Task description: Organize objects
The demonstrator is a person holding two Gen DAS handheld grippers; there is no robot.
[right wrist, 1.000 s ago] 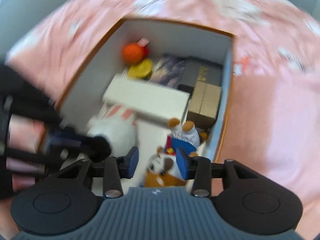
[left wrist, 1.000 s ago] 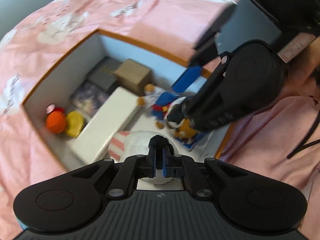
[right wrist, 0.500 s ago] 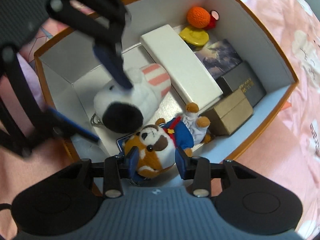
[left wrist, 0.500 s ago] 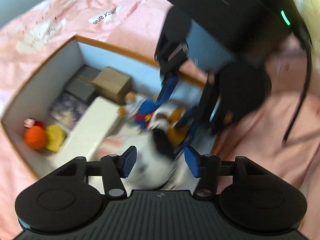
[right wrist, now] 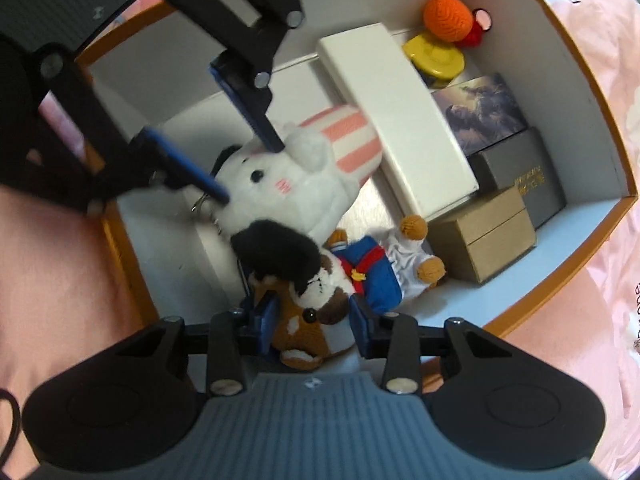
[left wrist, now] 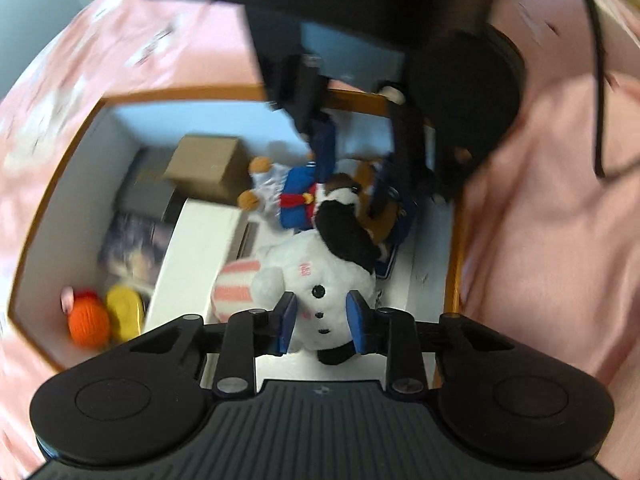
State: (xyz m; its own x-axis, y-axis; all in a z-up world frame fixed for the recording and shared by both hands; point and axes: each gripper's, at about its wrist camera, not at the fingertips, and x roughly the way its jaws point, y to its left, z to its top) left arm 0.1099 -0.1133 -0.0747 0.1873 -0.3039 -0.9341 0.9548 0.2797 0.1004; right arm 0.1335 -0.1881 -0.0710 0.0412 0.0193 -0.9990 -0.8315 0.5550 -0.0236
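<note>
An orange-rimmed box (right wrist: 592,216) with white walls holds the toys. A white plush with a black ear and pink-striped part (left wrist: 316,276) (right wrist: 288,184) lies in its middle. My left gripper (left wrist: 322,322) is open, its blue fingers on either side of the plush's lower body; it also shows in the right wrist view (right wrist: 248,168). A brown-and-white plush dog in a blue sailor outfit (right wrist: 340,288) (left wrist: 304,200) lies beside it. My right gripper (right wrist: 314,318) is open around the dog's head, and it looms over the dog in the left wrist view (left wrist: 352,168).
Also in the box: a long white box (right wrist: 396,120), a tan cardboard box (right wrist: 484,232), a dark grey box (right wrist: 520,176), a picture box (right wrist: 476,112), a yellow disc (right wrist: 434,56) and an orange knitted ball (right wrist: 448,18). Pink bedding (right wrist: 580,360) surrounds the box.
My left gripper has opened and let go of the white plush, which now lies in the box. My right gripper has come down around the plush dog's head.
</note>
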